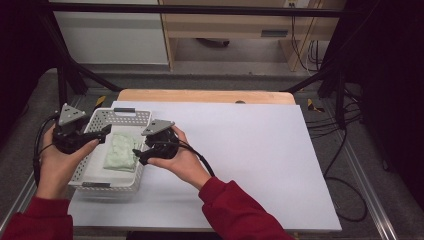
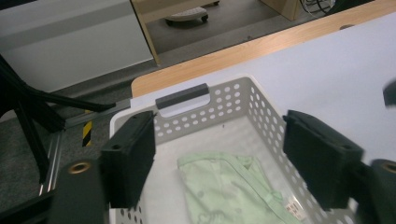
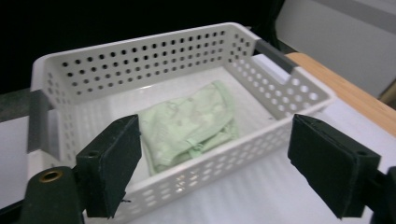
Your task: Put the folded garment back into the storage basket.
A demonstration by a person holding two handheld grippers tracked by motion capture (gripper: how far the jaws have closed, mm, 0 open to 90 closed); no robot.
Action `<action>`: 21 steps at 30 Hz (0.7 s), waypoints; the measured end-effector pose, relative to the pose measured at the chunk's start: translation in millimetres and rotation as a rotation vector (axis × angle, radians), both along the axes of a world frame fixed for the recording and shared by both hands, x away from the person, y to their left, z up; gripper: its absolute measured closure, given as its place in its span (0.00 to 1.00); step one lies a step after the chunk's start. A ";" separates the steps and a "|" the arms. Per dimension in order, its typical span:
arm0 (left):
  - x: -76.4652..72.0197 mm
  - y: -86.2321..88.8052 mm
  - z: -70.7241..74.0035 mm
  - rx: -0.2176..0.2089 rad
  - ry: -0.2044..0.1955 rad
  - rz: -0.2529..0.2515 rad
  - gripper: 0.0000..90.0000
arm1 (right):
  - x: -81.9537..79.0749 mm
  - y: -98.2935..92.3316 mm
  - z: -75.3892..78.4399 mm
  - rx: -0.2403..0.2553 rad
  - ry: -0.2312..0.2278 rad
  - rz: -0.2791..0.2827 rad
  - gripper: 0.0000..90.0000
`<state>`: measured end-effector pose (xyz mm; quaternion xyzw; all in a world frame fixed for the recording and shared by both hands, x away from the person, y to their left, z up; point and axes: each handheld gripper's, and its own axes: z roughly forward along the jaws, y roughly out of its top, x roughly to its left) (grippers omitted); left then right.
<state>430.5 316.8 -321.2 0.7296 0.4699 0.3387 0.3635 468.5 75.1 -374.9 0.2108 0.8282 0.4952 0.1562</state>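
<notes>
Left gripper [image 1: 102,131] and right gripper [image 1: 137,151], both spread empty, flank the basket [image 1: 107,186] holding green cloth [image 1: 120,152].

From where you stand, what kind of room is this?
Probably a lab or workshop bench for recording tasks: a white-covered table inside a black metal frame, loose cables on the floor, and a white basket holding folded green cloth.

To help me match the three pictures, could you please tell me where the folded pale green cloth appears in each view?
High view: the folded pale green cloth lies at left of centre, inside the white perforated plastic basket.
Left gripper view: bottom centre, between the two black jaws.
Right gripper view: centre, on the basket floor beyond the near wall.
Shared landmark: the basket's dark grey handle on the end nearest the wooden table edge.
</notes>
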 end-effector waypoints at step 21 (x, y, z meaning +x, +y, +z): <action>-36.8 -42.0 -40.9 -0.103 0.027 -0.070 0.13 | 27.4 -84.6 37.6 0.081 0.007 -0.104 0.14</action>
